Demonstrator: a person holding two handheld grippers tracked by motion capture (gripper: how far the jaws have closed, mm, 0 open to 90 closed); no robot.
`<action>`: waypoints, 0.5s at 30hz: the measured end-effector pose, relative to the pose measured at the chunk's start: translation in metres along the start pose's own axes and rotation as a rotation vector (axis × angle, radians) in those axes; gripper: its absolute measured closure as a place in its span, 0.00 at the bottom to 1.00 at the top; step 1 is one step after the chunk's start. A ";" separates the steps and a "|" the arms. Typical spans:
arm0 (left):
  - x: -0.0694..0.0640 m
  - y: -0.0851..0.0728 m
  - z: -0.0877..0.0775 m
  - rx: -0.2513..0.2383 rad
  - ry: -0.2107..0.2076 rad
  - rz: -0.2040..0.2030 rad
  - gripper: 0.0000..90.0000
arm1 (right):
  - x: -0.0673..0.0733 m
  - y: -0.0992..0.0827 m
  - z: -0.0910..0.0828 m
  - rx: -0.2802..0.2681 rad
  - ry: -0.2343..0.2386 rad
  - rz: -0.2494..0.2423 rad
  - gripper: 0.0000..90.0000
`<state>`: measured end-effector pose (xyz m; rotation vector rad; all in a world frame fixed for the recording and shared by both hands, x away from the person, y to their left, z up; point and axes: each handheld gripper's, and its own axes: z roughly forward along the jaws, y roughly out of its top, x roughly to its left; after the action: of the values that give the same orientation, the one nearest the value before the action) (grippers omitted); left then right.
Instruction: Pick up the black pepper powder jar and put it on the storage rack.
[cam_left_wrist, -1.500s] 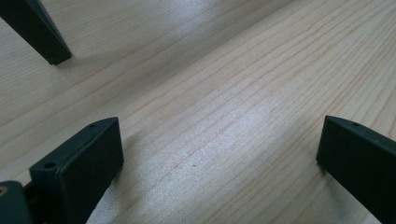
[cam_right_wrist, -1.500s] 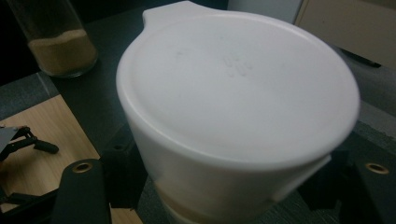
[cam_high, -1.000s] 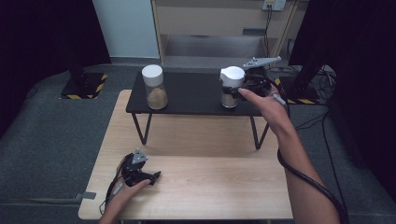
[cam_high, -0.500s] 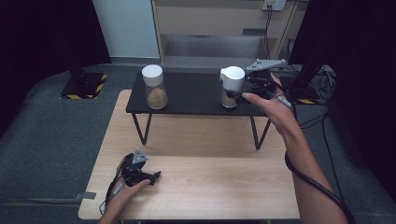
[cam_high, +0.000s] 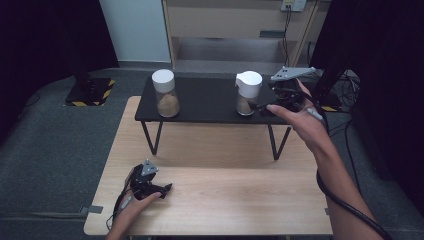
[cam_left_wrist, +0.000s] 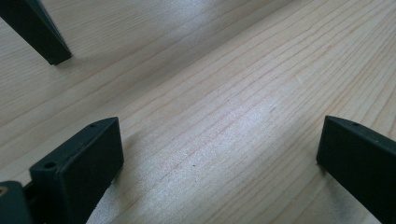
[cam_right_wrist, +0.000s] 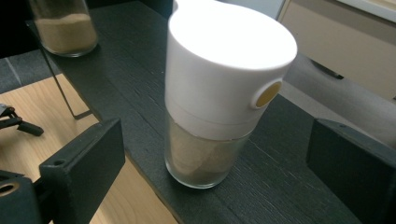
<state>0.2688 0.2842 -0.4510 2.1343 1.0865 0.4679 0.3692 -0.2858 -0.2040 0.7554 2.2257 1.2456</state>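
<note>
High view: the right gripper (cam_high: 264, 106) hung just beside the white-capped jar (cam_high: 247, 93) on the black shelf (cam_high: 205, 102), apart from it
Right gripper view: the jar (cam_right_wrist: 219, 98) stood upright between the black jaws, glass base on the dark board, brown powder in the bottom – the pads did not press on it
Right jaws: released – they had just been opening, spread wide either side of the jar
Left gripper (cam_high: 150, 185): resting on the wooden worktop (cam_high: 240, 195), jaws apart with bare wood between them
Second jar (cam_high: 165, 93): white lid, brown powder, at the shelf's other end, well apart
Step in hand, as I judge it: letting go of the jar; draw the gripper straight back without clipping the cap, since the jar sits near the shelf's front edge
Surface: pale wood grain under a low black shelf on thin legs
Room: grey floor, dark drapes, a light cabinet behind
</note>
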 end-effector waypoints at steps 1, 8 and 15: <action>0.000 0.000 0.000 0.000 0.000 0.000 0.00 | 0.000 0.000 -0.002 -0.001 0.001 -0.003 0.06; 0.000 0.000 0.000 0.000 0.000 0.000 0.00 | 0.007 0.006 -0.016 0.012 0.008 -0.008 0.06; 0.000 0.000 0.000 0.000 0.000 0.000 0.00 | 0.017 0.010 -0.025 0.040 0.009 -0.032 0.06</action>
<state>0.2688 0.2842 -0.4510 2.1345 1.0863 0.4680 0.3430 -0.2851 -0.1854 0.7280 2.2670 1.1950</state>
